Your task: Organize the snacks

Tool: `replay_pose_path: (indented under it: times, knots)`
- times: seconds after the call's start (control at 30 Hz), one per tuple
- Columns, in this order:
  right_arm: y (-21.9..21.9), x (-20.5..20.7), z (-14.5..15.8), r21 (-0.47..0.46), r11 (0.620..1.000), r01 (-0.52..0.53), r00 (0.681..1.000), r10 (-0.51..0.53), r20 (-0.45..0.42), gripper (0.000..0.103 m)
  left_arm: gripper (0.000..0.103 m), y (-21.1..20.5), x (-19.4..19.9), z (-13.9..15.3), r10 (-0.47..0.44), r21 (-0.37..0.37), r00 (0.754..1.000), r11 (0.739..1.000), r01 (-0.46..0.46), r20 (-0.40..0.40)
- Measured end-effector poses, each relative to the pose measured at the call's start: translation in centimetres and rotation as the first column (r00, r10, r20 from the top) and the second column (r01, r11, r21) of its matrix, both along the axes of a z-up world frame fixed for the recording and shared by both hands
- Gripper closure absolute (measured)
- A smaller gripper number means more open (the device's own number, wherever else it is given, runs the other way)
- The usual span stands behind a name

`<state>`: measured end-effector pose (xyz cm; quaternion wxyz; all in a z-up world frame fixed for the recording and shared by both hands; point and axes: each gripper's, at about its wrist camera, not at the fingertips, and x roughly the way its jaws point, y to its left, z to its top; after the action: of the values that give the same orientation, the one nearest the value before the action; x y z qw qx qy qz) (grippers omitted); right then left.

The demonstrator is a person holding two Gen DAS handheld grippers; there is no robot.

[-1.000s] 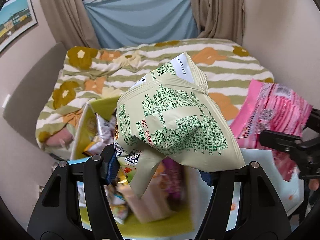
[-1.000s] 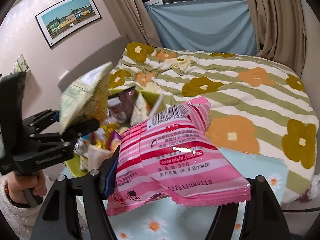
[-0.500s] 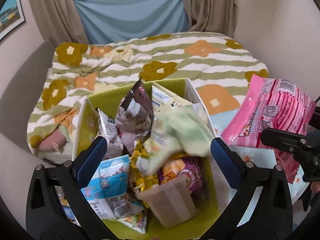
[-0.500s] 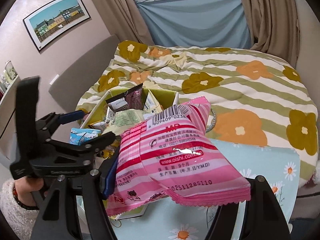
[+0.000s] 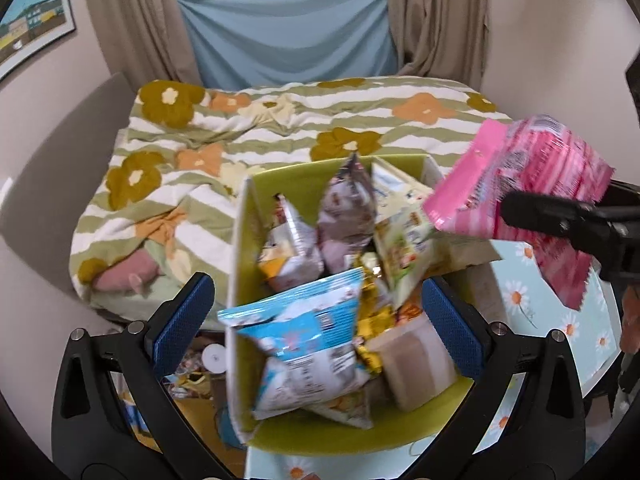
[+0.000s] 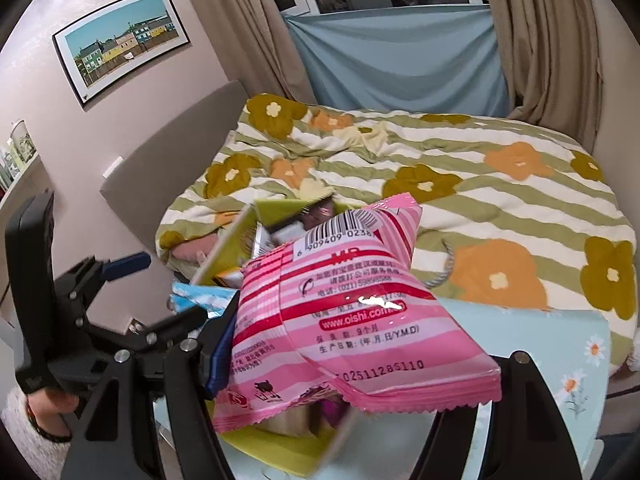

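R gripper (image 6: 356, 364) clamped the pink bag (image 6: 352, 320), probably above the box (image 5: 240, 264)'s R edge; L gripper (image 5: 316, 312) gaped empty, so lower before releasing.

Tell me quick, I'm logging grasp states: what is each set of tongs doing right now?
Left tongs: open, holding nothing, above the snack box.
Right tongs: closed on the pink snack bag.

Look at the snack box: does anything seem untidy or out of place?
Yes. The yellow-green cardboard box is overfilled: the blue-and-white foil packet hangs over its left wall, and other bags stand jumbled at angles. Assorted clutter lies below, beside the box.
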<state>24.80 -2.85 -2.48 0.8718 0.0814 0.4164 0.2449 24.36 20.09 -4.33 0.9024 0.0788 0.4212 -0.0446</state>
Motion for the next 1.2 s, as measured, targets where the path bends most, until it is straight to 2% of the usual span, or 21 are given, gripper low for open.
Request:
replay_pose_path:
  times: [0.23, 0.3, 0.33, 0.37, 0.67, 0.97, 1.2]
  knots:
    - [5.0, 2.7, -0.5, 0.005, 0.999, -0.032, 0.999, 0.032, -0.023, 0.033, 0.000, 2.5, 0.0, -0.4, 0.012, 0.009, 1.000, 1.000, -0.012, -0.010]
    - [6.0, 3.2, -0.9, 0.016, 0.999, -0.037, 0.999, 0.038, -0.030, 0.023, 0.000, 3.2, -0.2, -0.7, 0.026, 0.008, 0.999, 1.000, -0.026, -0.019]
    - [6.3, 3.3, -1.0, 0.015, 0.999, -0.030, 0.999, 0.031, -0.027, 0.009, 0.000, 3.5, -0.4, -0.8, 0.034, 0.002, 0.999, 0.999, -0.034, -0.023]
    - [6.4, 3.0, -0.9, 0.011, 1.000, -0.016, 1.000, 0.016, -0.014, 0.001, 0.000, 3.6, -0.6, -0.9, 0.040, -0.003, 0.999, 0.999, -0.040, -0.023]
    - [5.0, 0.3, 0.1, -0.026, 1.000, 0.002, 0.999, -0.001, 0.037, 0.001, 0.000, 3.6, -3.0, -1.0, 0.105, -0.017, 0.994, 0.994, -0.105, -0.007]
    - [0.5, -5.2, 4.3, -0.039, 0.998, 0.050, 0.992, -0.045, 0.121, 0.001, 0.000, -0.2, -7.6, 2.9, 0.110, -0.033, 0.991, 0.994, -0.107, 0.079]
    - [-4.8, -11.0, 6.7, -0.080, 0.977, 0.200, 0.969, -0.186, 0.162, 0.001, 0.000, -3.9, -12.5, 6.0, 0.108, -0.063, 0.980, 0.993, -0.099, 0.167]
